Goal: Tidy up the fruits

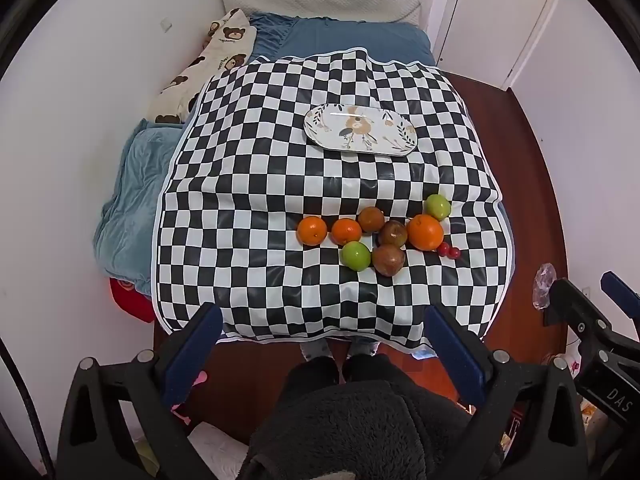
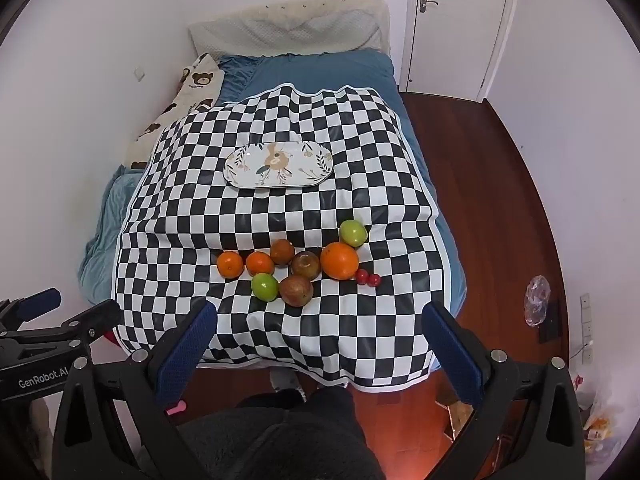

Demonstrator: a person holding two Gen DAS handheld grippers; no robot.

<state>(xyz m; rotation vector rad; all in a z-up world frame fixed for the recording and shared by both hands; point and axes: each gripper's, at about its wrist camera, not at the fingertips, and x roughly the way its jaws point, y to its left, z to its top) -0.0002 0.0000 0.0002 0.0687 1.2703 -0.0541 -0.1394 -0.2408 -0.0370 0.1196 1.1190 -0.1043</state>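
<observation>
Several fruits lie in a cluster on a black-and-white checkered cloth (image 1: 260, 160) (image 2: 192, 216) over a bed. They are oranges (image 1: 425, 232) (image 2: 339, 261), green apples (image 1: 355, 255) (image 2: 264, 286), brown fruits (image 1: 388, 259) (image 2: 296, 290) and small red cherries (image 1: 449, 250) (image 2: 368, 277). An empty oval floral plate (image 1: 320, 128) (image 2: 240, 168) sits farther back on the cloth. My left gripper (image 1: 322, 320) and right gripper (image 2: 320, 320) are both open and empty, held above the near edge of the cloth, short of the fruits. The right gripper also shows at the left wrist view's right edge (image 1: 590, 300), the left gripper at the right wrist view's left edge (image 2: 66, 312).
The bed has blue bedding (image 2: 312, 72), a bear-print pillow (image 1: 200, 68) and a headboard against the far wall. White walls close in on the left. Wooden floor (image 2: 480, 184) and a white door (image 2: 456, 20) lie to the right. A plastic bag (image 2: 537, 304) is on the floor.
</observation>
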